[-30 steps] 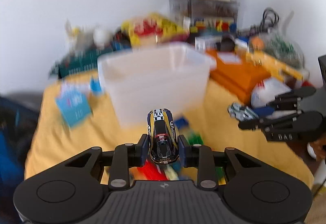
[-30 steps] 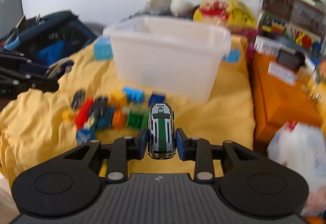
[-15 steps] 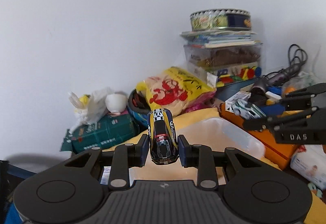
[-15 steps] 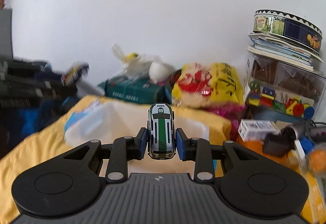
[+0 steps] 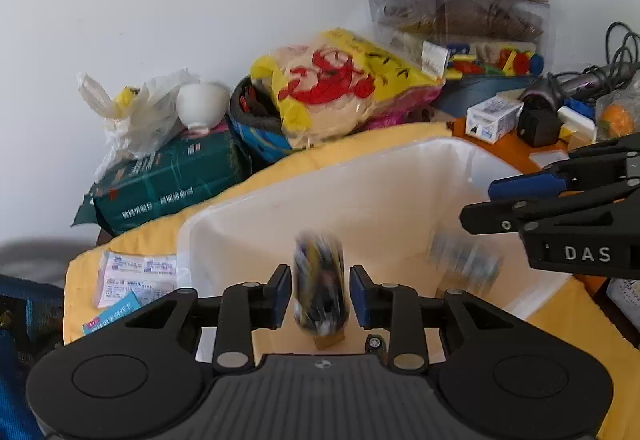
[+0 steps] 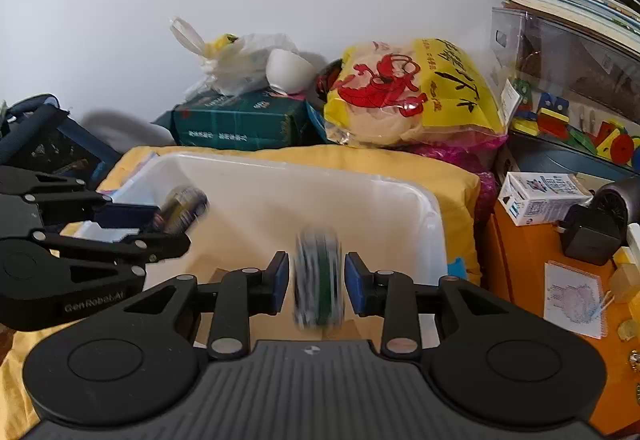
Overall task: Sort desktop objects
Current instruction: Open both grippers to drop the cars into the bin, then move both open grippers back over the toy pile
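Note:
Both grippers hang over the white plastic bin [image 5: 400,168], which also shows in the right wrist view [image 6: 424,200]. My left gripper [image 5: 319,296] is open; the black-and-yellow toy car [image 5: 319,292] is blurred between its parted pads, falling free. My right gripper [image 6: 316,282] is open; the silver-and-green toy car [image 6: 319,286] is blurred between its pads, falling too. The right gripper [image 5: 492,200] appears at the right of the left wrist view, with the silver car [image 5: 464,264] below it. The left gripper [image 6: 160,224] appears at the left of the right wrist view.
The bin stands on a yellow cloth [image 6: 452,176]. Behind it lie a green box [image 5: 168,180], a white bowl [image 5: 198,106] and a yellow snack bag [image 5: 340,84]. An orange surface [image 6: 520,264] with small boxes is at the right. Paper packets [image 5: 136,276] lie left of the bin.
Both grippers tilted down over the bin and opened. Both toy cars, held half a second ago, have left the pads and are dropping.

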`<state>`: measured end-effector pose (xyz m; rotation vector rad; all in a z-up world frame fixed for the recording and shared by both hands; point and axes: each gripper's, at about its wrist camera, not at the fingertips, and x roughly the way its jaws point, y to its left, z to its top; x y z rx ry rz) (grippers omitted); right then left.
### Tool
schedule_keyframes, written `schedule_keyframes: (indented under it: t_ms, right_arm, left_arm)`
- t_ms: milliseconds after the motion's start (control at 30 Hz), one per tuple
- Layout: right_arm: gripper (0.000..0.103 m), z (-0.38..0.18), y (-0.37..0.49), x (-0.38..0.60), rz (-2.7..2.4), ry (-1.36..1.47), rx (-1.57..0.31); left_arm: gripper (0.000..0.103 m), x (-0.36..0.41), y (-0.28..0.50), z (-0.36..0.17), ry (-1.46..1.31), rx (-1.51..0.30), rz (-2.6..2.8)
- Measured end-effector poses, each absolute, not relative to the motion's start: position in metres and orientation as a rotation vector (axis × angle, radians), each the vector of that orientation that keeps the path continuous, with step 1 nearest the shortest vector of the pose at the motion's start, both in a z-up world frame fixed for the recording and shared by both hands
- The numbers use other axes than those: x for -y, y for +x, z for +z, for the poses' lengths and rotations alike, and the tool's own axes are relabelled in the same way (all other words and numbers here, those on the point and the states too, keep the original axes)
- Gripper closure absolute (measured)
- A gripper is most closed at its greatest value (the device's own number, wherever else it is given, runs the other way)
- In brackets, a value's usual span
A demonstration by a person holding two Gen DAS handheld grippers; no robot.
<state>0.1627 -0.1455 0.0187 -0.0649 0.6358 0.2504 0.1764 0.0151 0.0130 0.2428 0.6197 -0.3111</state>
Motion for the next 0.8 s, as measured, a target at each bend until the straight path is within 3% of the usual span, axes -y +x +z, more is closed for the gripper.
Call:
schedule_keyframes:
  t_ms: [67, 400, 500, 800]
  right_arm:
    - [0.068, 0.023, 0.159, 0.145, 0.254, -0.074, -0.613]
    - [0.068, 0.04, 0.105, 0.156, 0.317, -0.045, -0.54]
    - [0.064, 0.038, 0.081, 0.159, 0.333, -0.05, -0.54]
    - [0.06, -0.01, 0.022, 0.162, 0.378, -0.065, -0.683]
  left_arm:
    - [0.054, -0.018, 0.169, 0.023, 0.233, -0.59, -0.312]
    - [0.041, -0.038, 0.088, 0.051, 0.143, -0.52, -0.321]
    - [0.035, -0.043, 0.052, 0.036, 0.133, -0.557, -0.304]
    - [0.035, -0.05, -0.009, -0.038, 0.06, -0.821, -0.279]
